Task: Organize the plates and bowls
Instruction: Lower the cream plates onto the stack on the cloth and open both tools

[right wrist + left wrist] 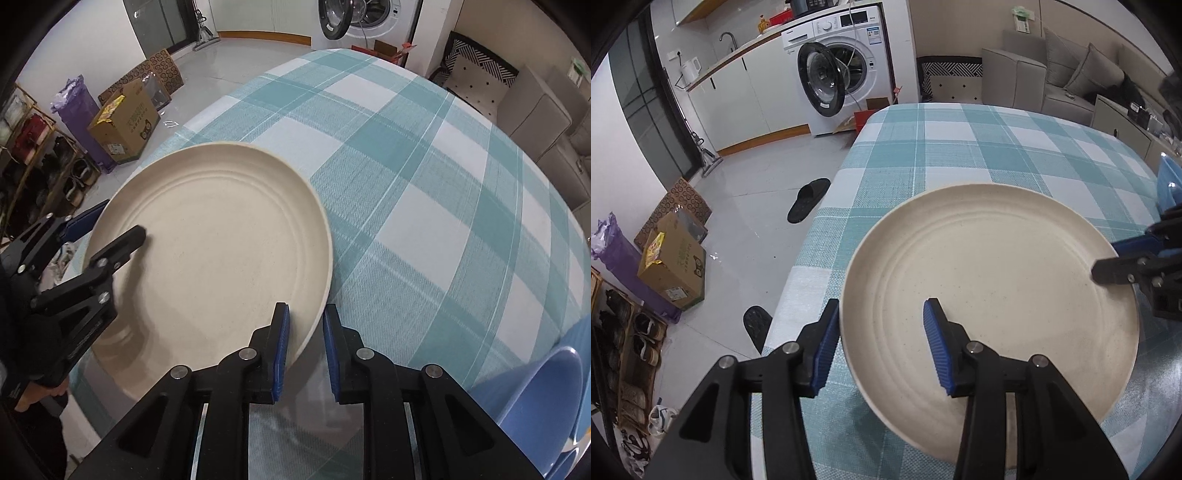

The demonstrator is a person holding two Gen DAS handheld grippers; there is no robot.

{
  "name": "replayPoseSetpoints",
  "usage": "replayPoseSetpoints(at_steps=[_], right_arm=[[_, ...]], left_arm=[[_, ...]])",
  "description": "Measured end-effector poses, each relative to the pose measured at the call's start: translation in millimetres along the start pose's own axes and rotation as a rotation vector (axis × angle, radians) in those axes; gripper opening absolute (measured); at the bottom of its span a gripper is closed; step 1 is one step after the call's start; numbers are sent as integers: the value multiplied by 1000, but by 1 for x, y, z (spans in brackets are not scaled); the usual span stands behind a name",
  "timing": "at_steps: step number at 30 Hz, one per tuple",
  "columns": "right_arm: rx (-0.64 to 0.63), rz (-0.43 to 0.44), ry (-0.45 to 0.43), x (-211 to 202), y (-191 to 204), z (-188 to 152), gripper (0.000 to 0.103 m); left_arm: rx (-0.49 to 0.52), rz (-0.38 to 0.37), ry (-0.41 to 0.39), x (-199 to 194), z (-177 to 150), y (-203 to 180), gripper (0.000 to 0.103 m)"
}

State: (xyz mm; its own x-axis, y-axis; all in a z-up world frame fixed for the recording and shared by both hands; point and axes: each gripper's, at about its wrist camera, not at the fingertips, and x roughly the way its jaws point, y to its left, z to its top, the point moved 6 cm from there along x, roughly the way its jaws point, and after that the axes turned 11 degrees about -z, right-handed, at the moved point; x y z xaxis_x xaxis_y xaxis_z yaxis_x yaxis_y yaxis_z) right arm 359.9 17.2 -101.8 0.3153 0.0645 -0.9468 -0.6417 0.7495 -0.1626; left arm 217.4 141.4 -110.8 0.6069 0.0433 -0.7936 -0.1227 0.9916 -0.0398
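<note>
A table (979, 147) under a teal-and-white checked cloth carries a cream plate (990, 280) near its floor-side edge; a blue bowl (539, 402) lies just beside the plate

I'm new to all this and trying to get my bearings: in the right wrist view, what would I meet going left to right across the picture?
Shoe rack → cardboard box → cream plate → checked tablecloth → blue bowl.
</note>
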Motion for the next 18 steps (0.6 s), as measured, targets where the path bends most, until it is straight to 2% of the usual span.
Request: replayPoseSetpoints(at_steps=[3, 5, 13, 18], right_arm=[[-13, -27, -9, -4, 0, -7, 18], [-15, -51, -11, -3, -4, -10, 18], [-3, -100, 8, -4, -21, -24, 21], [4, -105, 5, -4, -26, -28, 22]], left_arm=[[-7, -49, 0, -1, 0, -5, 44], [20, -37, 8, 0, -1, -12, 44], [60, -68, 7, -1, -4, -37, 44], [54, -81, 8, -2, -3, -38, 45]])
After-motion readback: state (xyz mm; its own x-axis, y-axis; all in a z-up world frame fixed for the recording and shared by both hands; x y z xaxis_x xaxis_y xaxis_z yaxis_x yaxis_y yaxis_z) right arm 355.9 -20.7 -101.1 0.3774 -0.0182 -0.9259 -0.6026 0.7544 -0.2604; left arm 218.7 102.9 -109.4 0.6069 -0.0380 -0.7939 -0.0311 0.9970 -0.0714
